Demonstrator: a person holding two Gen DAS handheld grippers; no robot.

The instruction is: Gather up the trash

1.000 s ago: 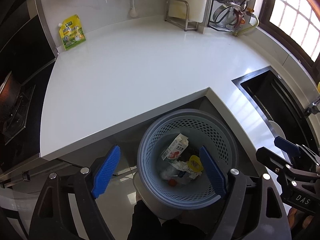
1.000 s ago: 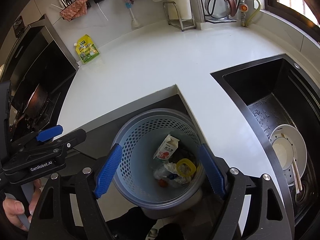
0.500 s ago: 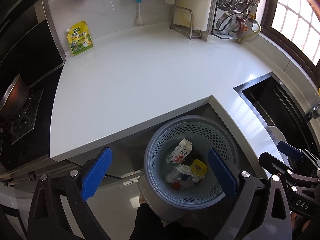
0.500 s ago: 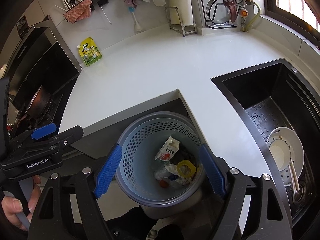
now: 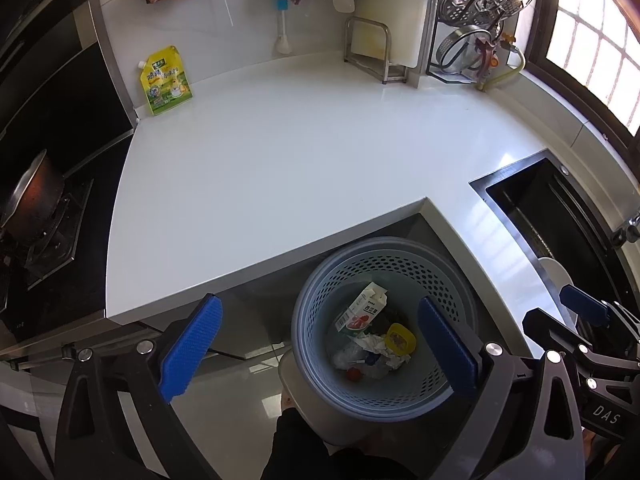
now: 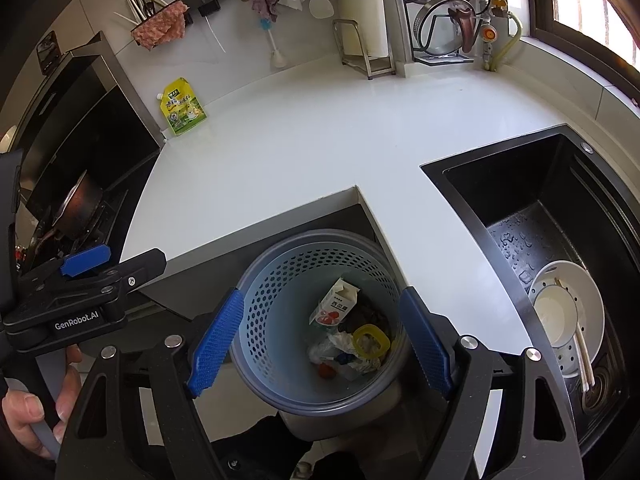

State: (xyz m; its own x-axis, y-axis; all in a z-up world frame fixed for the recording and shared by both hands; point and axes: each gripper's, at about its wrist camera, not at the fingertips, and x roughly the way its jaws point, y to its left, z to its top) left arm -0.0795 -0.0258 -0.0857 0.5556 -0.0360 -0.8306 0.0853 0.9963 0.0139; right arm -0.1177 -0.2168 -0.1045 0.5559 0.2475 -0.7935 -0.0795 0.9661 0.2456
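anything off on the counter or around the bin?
Nothing stands out. The counter shows no spill; a yellow pouch leans on the wall at the back. The trash, milk carton included, is inside the bin, which stands upright.

One perforated bin [image 5: 384,264]; one milk carton [image 5: 362,308]; one yellow pouch [image 5: 165,80]; two tongs [image 5: 320,344] [image 6: 320,344].

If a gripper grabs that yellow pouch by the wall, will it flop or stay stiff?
The yellow pouch would probably flop and dent: it looks like a soft spouted refill bag. It leans on the wall, so a push may tip it flat. Its glossy skin could slip between the fingers.
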